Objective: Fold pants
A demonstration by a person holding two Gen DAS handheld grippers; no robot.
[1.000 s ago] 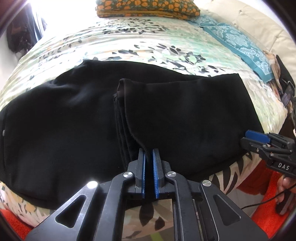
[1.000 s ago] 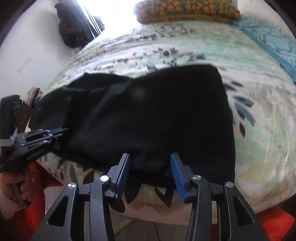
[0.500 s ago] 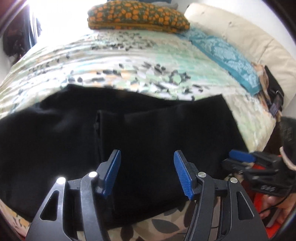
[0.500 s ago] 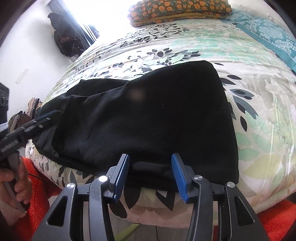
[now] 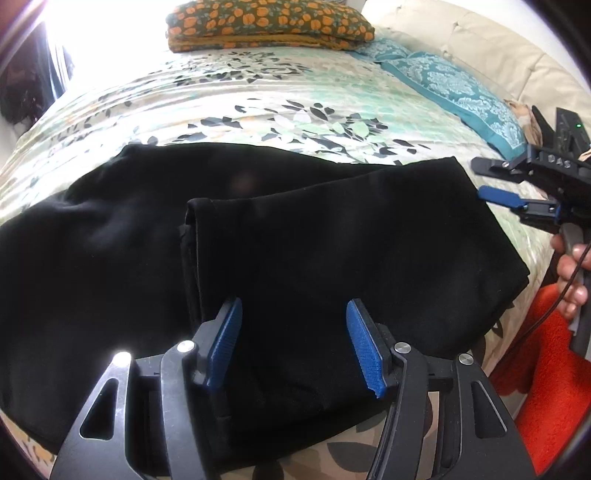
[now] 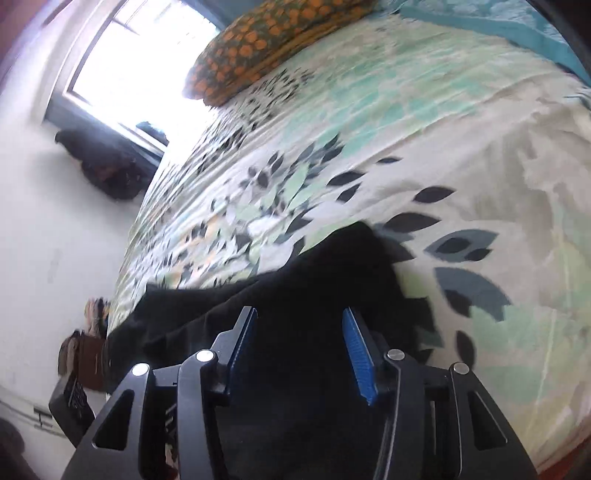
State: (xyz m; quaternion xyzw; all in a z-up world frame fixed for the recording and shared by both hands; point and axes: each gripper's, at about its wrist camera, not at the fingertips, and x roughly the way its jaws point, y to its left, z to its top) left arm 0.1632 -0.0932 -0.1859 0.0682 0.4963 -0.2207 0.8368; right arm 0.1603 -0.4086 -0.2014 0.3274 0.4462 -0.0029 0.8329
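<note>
Black pants (image 5: 258,240) lie on the floral bedspread (image 5: 288,96), with the leg end folded over onto the middle so a hem edge (image 5: 192,221) runs across them. My left gripper (image 5: 293,332) is open and empty above the near edge of the folded part. My right gripper (image 6: 297,343) is open and empty, tilted, over the right end of the pants (image 6: 295,280). It also shows in the left wrist view (image 5: 498,184) at the far right corner of the pants, held by a hand.
An orange flowered pillow (image 5: 269,26) lies at the bed's far end. A teal patterned cloth (image 5: 458,88) runs along the right side beside a cream headboard (image 5: 491,48). Red fabric (image 5: 546,387) is at lower right. A window (image 6: 133,59) and dark bag (image 6: 107,166) are at left.
My left gripper let go of the folded pants hem, opened and drew back. My right gripper rose, moved toward the pants' far right corner and tilted.
</note>
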